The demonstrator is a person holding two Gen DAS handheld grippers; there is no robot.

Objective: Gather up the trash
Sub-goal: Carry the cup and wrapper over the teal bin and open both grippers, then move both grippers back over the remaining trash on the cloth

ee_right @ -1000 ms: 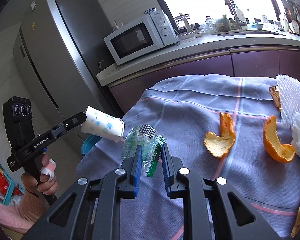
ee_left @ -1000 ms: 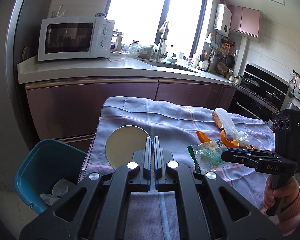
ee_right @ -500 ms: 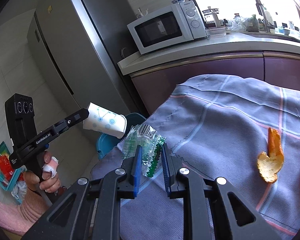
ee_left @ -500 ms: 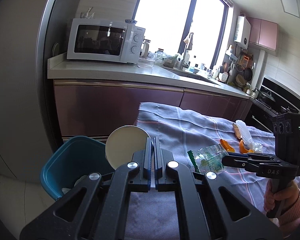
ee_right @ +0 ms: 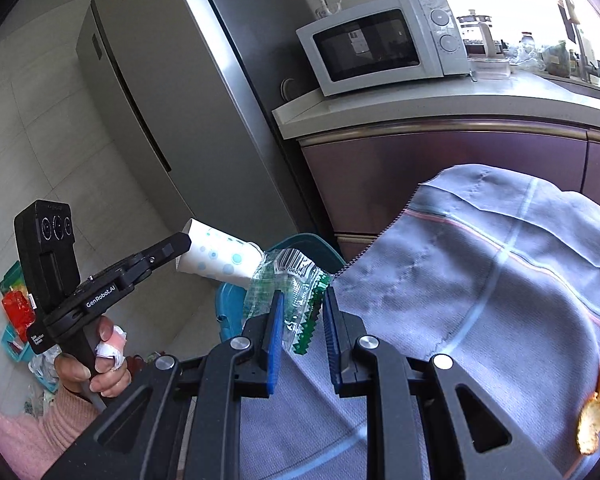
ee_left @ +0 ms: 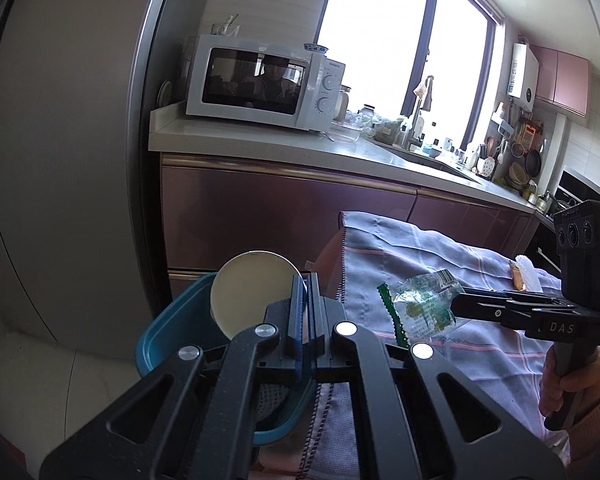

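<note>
Over the bin (ee_left: 168, 344), my left tool (ee_left: 305, 312) pinches a cup (ee_left: 256, 292) by its rim — mouth sideways, ready to drop — while my right tool (ee_right: 300, 320) clamps a wrapper (ee_right: 288, 284) at the table (ee_right: 500, 280) edge.

white microwave (ee_left: 266, 82) upper centre of left view, on pale counter (ee_left: 284, 142); grey fridge (ee_right: 160, 92) fills the left; checked grey cloth (ee_right: 500, 280) lower right; bright window (ee_left: 404, 36) top.

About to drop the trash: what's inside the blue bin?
Inside the blue bin, only a white, dotted crumpled piece shows. The paper cup and left hand-held gripper cover the rest.
</note>
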